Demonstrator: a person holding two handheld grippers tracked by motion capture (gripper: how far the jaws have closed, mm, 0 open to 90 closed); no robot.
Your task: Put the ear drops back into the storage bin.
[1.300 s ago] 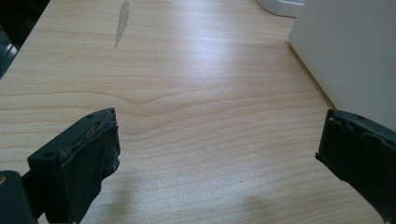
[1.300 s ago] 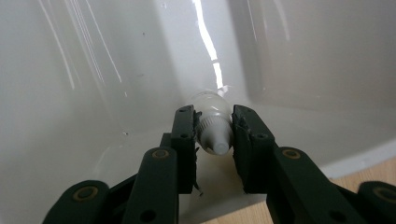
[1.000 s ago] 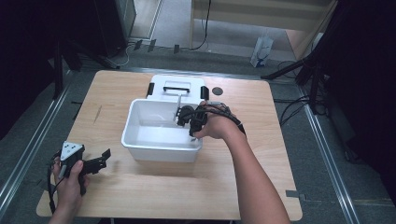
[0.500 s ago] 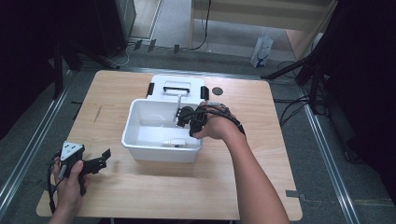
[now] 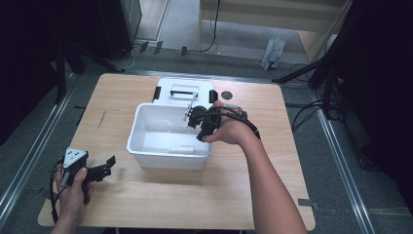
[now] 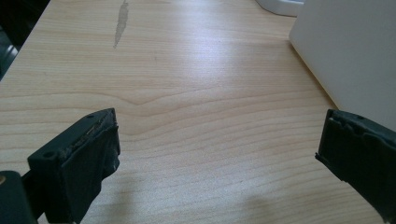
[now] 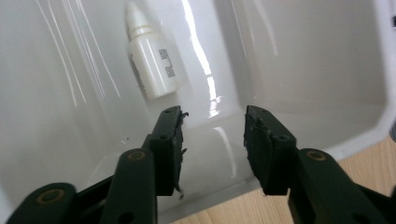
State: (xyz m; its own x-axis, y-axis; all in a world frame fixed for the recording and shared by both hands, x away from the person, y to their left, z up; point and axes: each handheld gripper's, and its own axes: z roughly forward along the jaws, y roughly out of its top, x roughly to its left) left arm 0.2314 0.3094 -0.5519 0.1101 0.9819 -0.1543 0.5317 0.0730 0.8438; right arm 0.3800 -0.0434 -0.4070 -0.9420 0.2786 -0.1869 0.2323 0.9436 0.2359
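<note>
Left gripper (image 5: 97,171) sits at the near left corner of the table (image 5: 170,204), resting low over bare wood, jaws spread wide, nothing between them. In the left gripper view the white bin's outer wall (image 6: 355,56) is just off to its right. It's idle, not part of this step.

White bin (image 5: 146,157) stands mid-table. Small white dropper bottle (image 7: 152,58) lies on its side on the bin floor, toward the near wall in the high view (image 5: 182,149), cap pointing away from the right gripper's camera. Nothing touches it.

Right gripper (image 7: 212,135) hangs over the bin's right rim, tilted down into it. Its jaws have just been opening and now stand partly apart, with nothing between the pads. The bottle lies clear beyond the tips.

Read: this is the release step. The bottle is in the bin and the drop looks done. The high view is too small to tell whether the bottle has fully settled, but the right gripper view shows it lying flat.

Next move, my guess: lift the right gripper straight up and clear the rim before swinging away, so the jaws don't clip the wall. At the far side, touching the bin, lies the white lid (image 5: 185,90) with black latches, probably what goes on next. A small dark disc (image 5: 226,94) sits just right of the lid.
</note>
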